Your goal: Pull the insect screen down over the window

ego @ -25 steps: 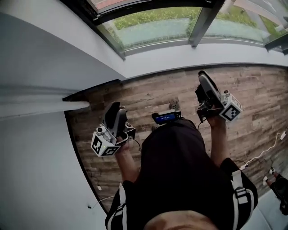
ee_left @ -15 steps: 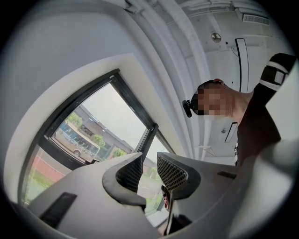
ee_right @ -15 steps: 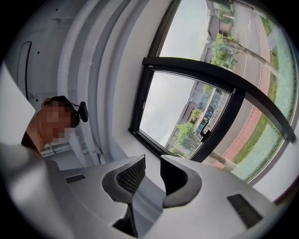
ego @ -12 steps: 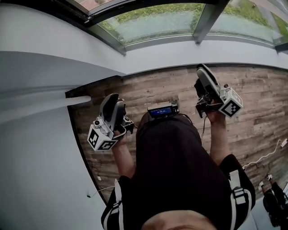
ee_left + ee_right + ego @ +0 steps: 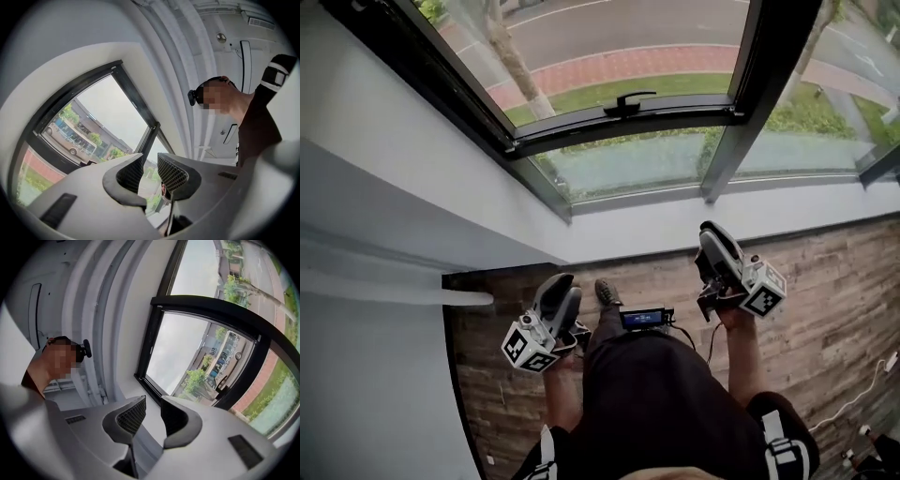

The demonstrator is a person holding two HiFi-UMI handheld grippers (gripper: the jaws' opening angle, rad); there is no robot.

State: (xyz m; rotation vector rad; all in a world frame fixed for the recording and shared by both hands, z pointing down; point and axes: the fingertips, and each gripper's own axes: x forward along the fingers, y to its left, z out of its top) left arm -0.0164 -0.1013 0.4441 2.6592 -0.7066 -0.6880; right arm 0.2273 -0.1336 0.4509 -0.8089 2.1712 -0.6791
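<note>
Approach step: grey left gripper (image 5: 562,284) and right gripper (image 5: 711,232), jaws spread and empty, face the black-framed window (image 5: 619,120); next, locate and grip the unseen screen.

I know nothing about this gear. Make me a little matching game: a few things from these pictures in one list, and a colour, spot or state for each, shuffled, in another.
Things:
1. window handle
2. left gripper
3. small screen
4. floor

Descriptions:
A. brown wood planks
B. glowing blue, in front of the person's body
C. black, on the dark window frame
D. jaws apart, nothing between them

Pairs: 1-C, 2-D, 3-B, 4-A
</note>
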